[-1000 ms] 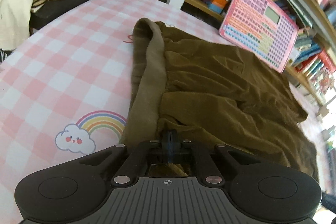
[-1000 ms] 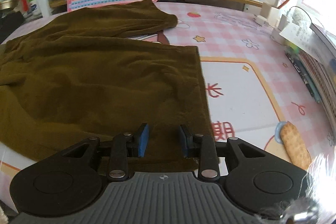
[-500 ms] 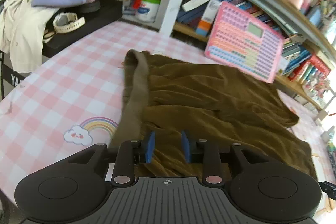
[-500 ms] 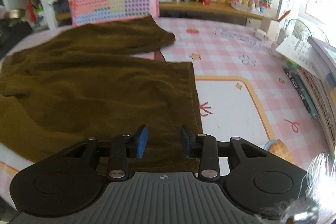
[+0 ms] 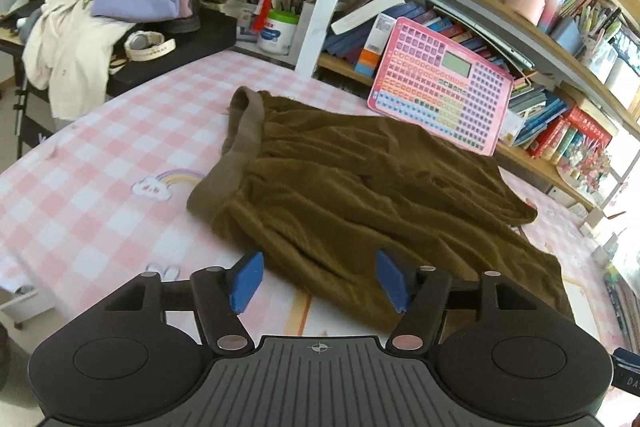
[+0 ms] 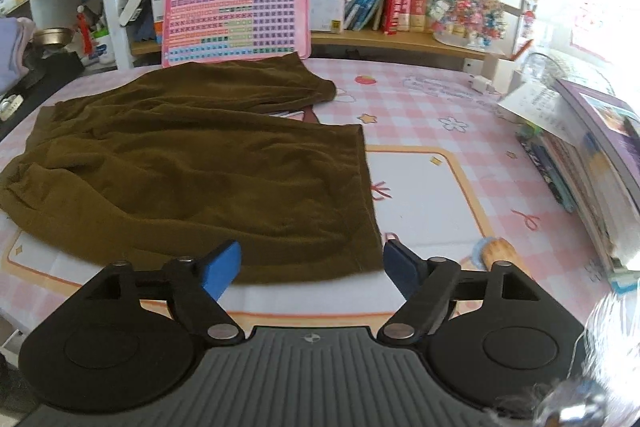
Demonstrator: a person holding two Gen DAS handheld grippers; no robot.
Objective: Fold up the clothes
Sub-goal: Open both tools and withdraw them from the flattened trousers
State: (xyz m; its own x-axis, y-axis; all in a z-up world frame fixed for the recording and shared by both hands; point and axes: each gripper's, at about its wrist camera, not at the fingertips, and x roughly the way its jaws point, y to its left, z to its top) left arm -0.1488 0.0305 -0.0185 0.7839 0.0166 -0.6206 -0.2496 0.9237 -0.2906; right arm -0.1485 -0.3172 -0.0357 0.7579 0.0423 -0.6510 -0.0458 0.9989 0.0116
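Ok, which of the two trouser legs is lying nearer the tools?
The long flat leg, ending in a straight hem by the right tool. The other leg is bunched up farther back, against the pink keyboard toy.

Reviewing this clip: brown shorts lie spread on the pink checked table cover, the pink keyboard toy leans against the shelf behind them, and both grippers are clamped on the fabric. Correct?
Not quite. Neither gripper is clamped on the brown shorts. The left gripper and the right gripper have jaws opening, blue pads apart and clear of the fabric, as each wrist view shows. The pink keyboard toy and the table cover are as described.
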